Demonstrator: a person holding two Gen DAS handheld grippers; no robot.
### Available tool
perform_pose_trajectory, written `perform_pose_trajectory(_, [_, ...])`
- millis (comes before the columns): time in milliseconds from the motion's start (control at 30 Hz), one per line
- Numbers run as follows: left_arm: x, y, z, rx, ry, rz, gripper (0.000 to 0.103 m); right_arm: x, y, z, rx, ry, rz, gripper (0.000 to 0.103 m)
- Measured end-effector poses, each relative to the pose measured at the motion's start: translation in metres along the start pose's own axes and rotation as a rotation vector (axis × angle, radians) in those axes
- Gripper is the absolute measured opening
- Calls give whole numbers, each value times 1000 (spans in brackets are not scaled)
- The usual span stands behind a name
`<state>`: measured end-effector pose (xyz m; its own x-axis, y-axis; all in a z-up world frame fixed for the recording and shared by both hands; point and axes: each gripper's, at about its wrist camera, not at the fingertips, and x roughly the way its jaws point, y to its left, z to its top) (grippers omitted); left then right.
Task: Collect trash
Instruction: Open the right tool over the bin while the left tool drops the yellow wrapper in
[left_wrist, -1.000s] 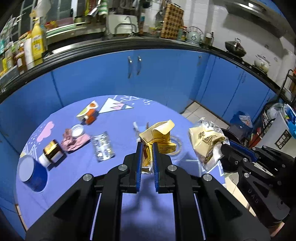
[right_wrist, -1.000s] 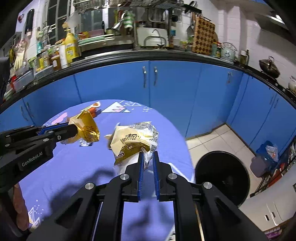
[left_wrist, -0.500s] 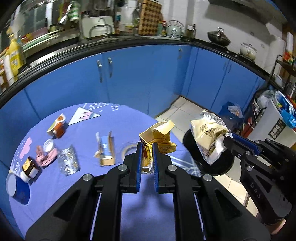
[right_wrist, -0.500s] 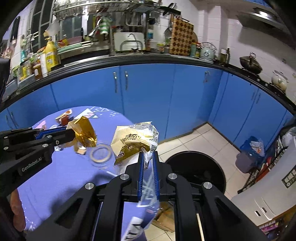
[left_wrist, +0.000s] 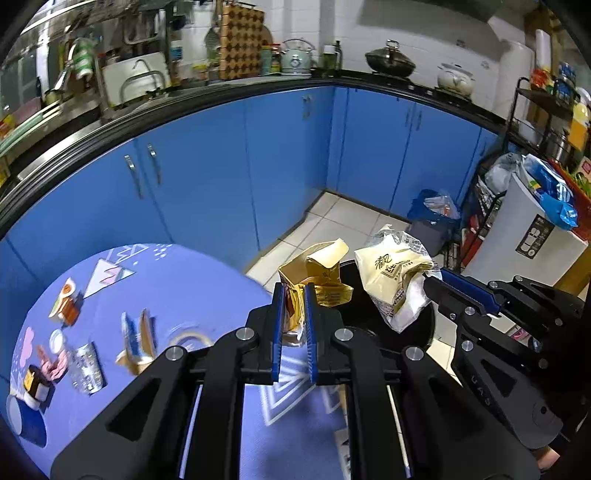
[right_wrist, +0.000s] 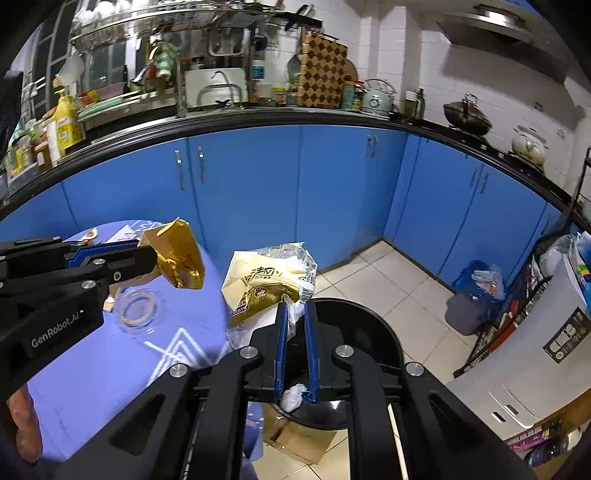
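Left wrist view: left gripper (left_wrist: 294, 295) jaws clamped narrow on a crumpled gold wrapper (left_wrist: 317, 277), held in the air at the edge of the purple table (left_wrist: 177, 288), over the rim of the black bin (left_wrist: 424, 325). Right gripper (right_wrist: 294, 314) jaws pinched tight on a pale yellow snack bag (right_wrist: 266, 280), hanging above the same black bin (right_wrist: 354, 332) on the tiled floor. Left on the table: tape ring (left_wrist: 188, 334), small carton (left_wrist: 138, 338), clear wrapper (left_wrist: 85, 367), pink scrap (left_wrist: 51, 363), small jar (left_wrist: 35, 382), blue lid (left_wrist: 26, 421). Blue cabinets (right_wrist: 240, 192) behind.
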<state>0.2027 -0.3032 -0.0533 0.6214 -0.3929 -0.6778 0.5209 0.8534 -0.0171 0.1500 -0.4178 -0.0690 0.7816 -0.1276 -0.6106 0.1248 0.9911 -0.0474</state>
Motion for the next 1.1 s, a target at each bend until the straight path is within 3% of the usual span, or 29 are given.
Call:
perform_pose_trajectory(467, [25,-29,25,29,-3,-21,11,12,-43,14,46,-29,-50,13])
perform_pose_trajectory(500, [25,-29,26,29,-4,-21,11,13,-45,15,47,-30,-61,19])
perform_pose_trajectory(567, [27,-30,28,28,-4,-23,11,13,-47,16,52,-28,-88,59])
perform_pose_trajectory(600, [27,-31,28,29,-3,-24,11,13,-48,17,57,-37,-98,97])
perform_pose_trajectory(667, [28,-33,28,32,-3,-25,11,7,-51,16,58,-80,-112,97])
perform_pose_trajectory(800, [34,-41,31,43,9,-35,11,13,-58,14,58,-53,-175,97])
perform_pose_trajectory(1100, [41,-64,39,78,12,-73,11,16,-84,6,99,-32,-222,97])
